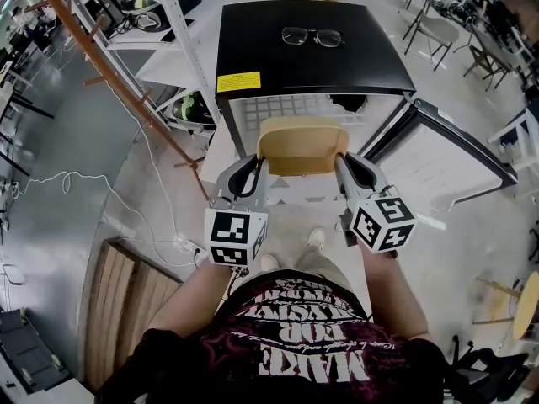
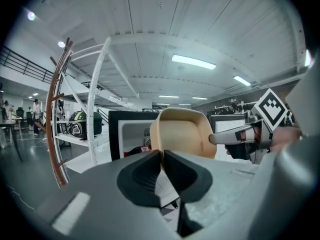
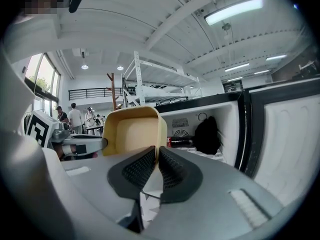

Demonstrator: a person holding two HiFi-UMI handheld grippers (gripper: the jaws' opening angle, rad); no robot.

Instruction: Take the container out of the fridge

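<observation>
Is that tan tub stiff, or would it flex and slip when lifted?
Probably stiff: the tan container shows no sag though held only by its rim. Likely light, since the left hand-held gripper and right hand-held gripper merely pinch thin edges. Its smooth walls might slip.

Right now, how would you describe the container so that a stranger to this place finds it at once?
Look for the small black fridge with its door open and glasses on top. Just before its opening, the container hangs between the left gripper and the right gripper, each shut on one side rim. It is the only tan, empty tub, unlike the black bag inside.
</observation>
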